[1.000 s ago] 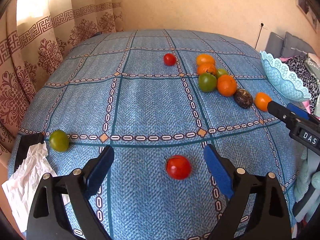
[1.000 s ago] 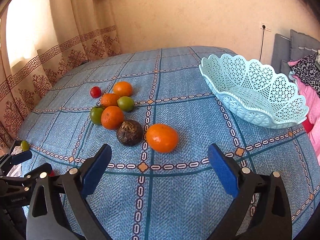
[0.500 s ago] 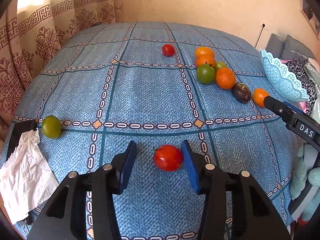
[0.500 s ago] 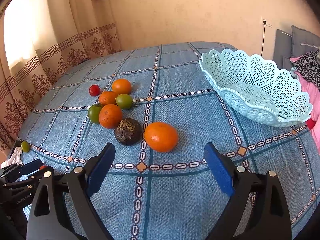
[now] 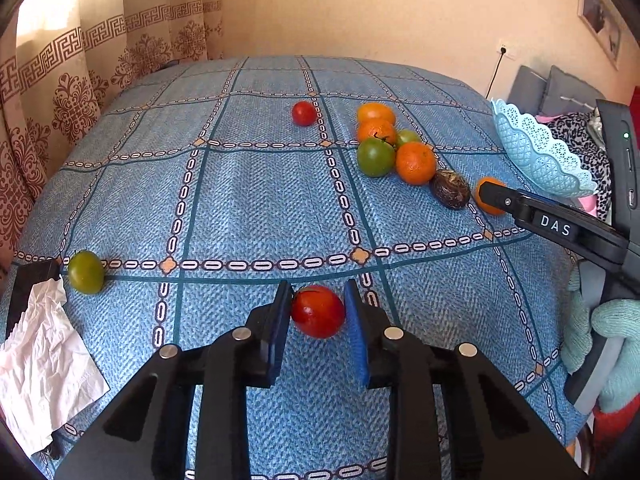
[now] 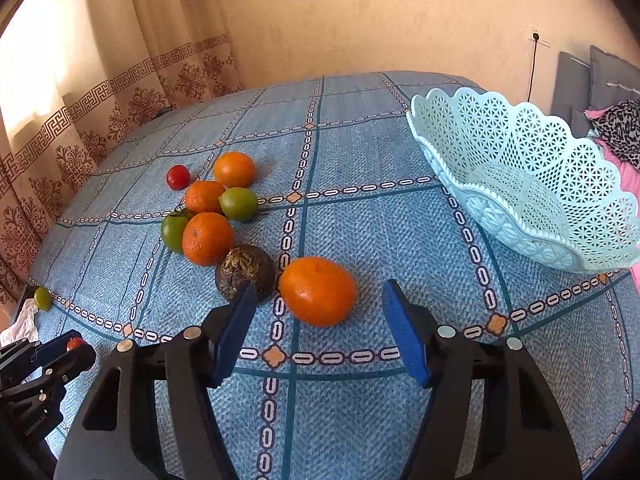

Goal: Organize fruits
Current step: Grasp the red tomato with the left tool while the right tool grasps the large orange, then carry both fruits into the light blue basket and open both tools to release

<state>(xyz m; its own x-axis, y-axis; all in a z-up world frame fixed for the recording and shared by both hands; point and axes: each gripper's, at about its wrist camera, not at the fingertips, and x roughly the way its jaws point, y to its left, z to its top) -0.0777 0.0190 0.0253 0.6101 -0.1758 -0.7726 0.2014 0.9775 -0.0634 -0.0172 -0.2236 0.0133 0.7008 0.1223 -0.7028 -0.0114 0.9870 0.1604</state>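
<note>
We find the left gripper [image 5: 317,312] clamped on a red tomato [image 5: 318,311], blue pads [image 5: 285,312] pressing both its sides above the blue patterned cloth [image 5: 256,200]. A green tomato [image 5: 85,272] lies near crumpled white paper [image 5: 40,364]. The right gripper [image 5: 494,196] reaches an orange [image 5: 486,186] beside the light-blue basket [image 5: 536,152].

A matt woven cloth [image 5: 260,208] covers the bed. The red tomato [image 5: 318,312] is glossy and smooth; the orange [image 6: 318,290] has a finely pitted skin. The basket [image 6: 528,184] is perforated pale-blue plastic. A crumpled white paper [image 5: 44,364] lies by the cloth's edge.
</note>
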